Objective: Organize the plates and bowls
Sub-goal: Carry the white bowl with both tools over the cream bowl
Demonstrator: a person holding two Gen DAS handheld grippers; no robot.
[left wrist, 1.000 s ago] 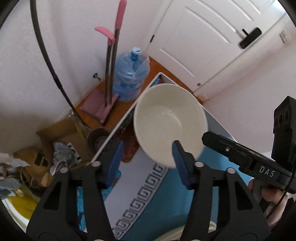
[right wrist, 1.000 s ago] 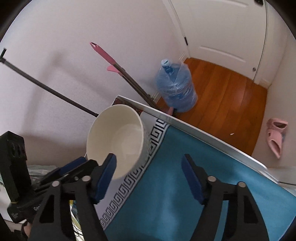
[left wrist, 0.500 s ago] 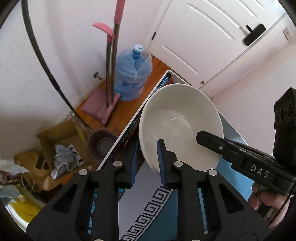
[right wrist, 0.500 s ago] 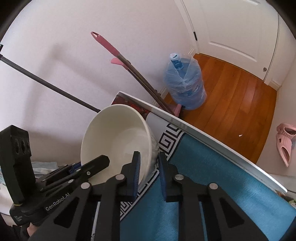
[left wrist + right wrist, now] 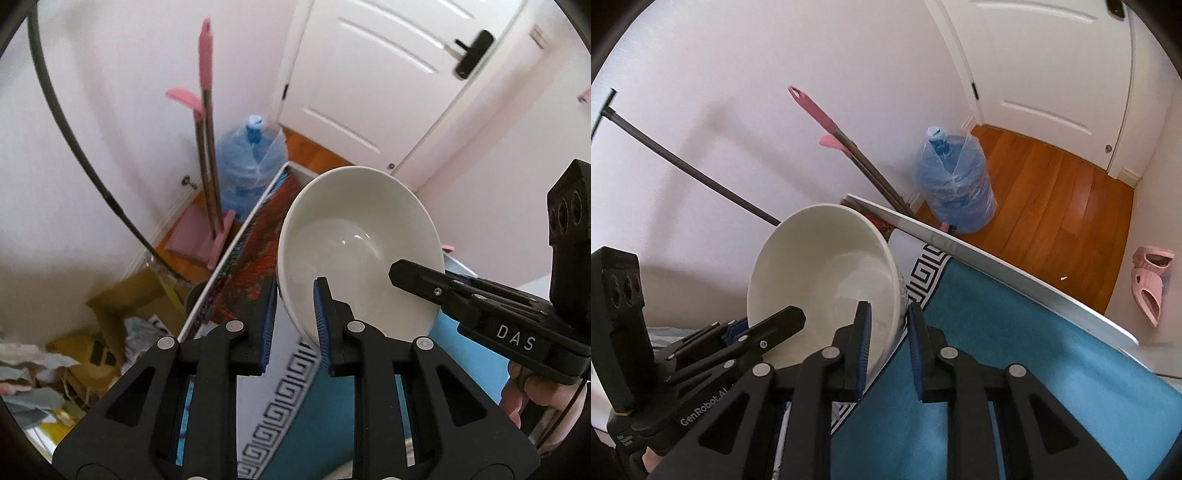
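Blue mat (image 5: 1015,369), glossy cream bowl (image 5: 354,243), seemingly empty

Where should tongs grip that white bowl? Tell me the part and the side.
Grip the white bowl by its thin rim, one finger inside and one outside, on opposite edges. Left tongs hold its left edge and right tongs its right edge; the rounded wall offers nothing else.

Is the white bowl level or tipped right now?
Tipped. The white bowl is held off the table, its opening facing both cameras, with the left gripper and right gripper clamped on opposite rim edges.
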